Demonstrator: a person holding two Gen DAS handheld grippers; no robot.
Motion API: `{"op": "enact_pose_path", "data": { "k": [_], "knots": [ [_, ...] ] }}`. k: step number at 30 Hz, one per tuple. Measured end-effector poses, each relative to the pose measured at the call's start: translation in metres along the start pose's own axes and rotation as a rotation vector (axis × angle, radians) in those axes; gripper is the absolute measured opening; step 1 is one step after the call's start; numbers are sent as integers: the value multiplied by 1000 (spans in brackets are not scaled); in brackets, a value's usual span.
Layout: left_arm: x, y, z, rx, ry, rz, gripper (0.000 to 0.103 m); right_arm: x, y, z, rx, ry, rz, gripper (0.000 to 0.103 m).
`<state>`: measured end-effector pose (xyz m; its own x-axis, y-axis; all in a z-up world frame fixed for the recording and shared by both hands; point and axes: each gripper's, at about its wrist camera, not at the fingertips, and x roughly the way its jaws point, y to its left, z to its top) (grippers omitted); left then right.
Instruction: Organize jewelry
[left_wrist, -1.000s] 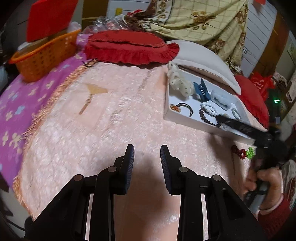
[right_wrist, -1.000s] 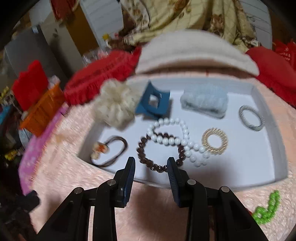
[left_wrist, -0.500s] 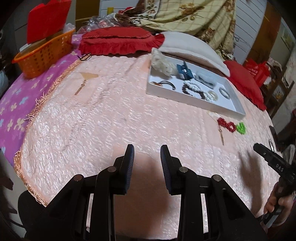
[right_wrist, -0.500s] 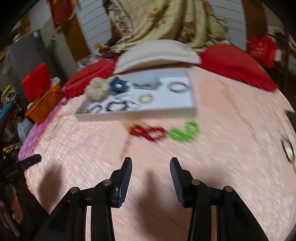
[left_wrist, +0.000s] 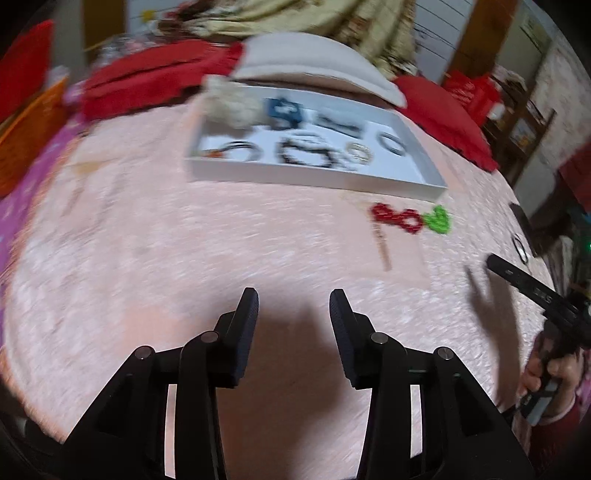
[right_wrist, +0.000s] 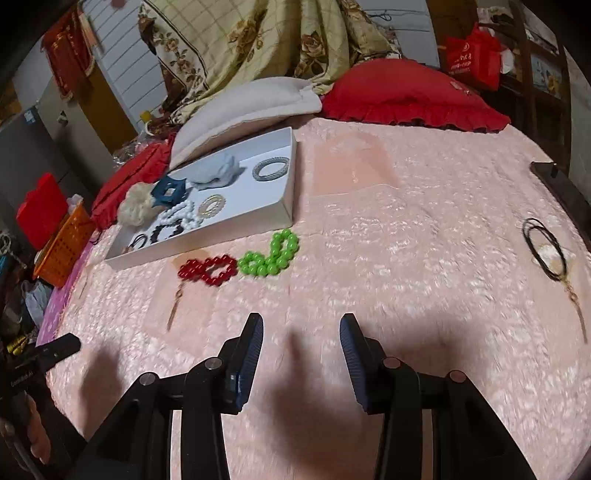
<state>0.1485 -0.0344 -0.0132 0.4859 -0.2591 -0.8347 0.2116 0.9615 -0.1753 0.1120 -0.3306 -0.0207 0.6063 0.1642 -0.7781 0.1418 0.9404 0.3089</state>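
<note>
Both grippers have pulled back from the white tray (right_wrist: 284, 218) and now hover over the near part of the pink bedspread (right_wrist: 406, 229), so that the whole layout is in view instead of only the tray's contents. The left gripper (left_wrist: 293, 306) holds nothing and its jaws are opening, a modest gap with only cloth below. The right gripper (right_wrist: 301, 332) is likewise empty, its jaws a little wider than a second ago and standing at a middling gap. The tray sits toward the far edge of the bedspread, against the pillows, already holding several bracelets, hair ties and a blue claw clip (right_wrist: 170, 190). Still outside it, just beside its near wall, lie the red bead bracelet (right_wrist: 208, 269) and the green bead bracelet (right_wrist: 269, 254), touching each other; a black cord necklace (right_wrist: 546, 251) lies well apart near the right edge. The retreat probably marks the end of one placement, with the loose beads a likely next pick.
</note>
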Motion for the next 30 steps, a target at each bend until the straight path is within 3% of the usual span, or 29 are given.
{"op": "enact_pose_path", "data": {
  "k": [7, 13, 18, 19, 21, 24, 30],
  "knots": [
    [61, -60, 46, 190, 13, -16, 39, 45, 8, 28, -15, 16, 0, 41],
    [106, -85, 69, 263, 53, -51, 39, 67, 14, 43, -42, 25, 4, 41],
    [121, -100, 74, 315, 53, -60, 39, 73, 19, 46, -92, 19, -15, 42],
    [122, -103, 75, 327, 52, -54, 34, 74, 21, 46, -104, 18, -22, 42],
    [124, -108, 75, 330, 53, -55, 8, 76, 25, 46, -131, 10, -34, 36],
    [120, -110, 75, 316, 71, -93, 8, 77, 30, 46, -114, 13, 19, 11],
    [80, -101, 72, 309, 42, -144, 8, 68, 40, 46, -118, 17, 66, 9]
  ]
}}
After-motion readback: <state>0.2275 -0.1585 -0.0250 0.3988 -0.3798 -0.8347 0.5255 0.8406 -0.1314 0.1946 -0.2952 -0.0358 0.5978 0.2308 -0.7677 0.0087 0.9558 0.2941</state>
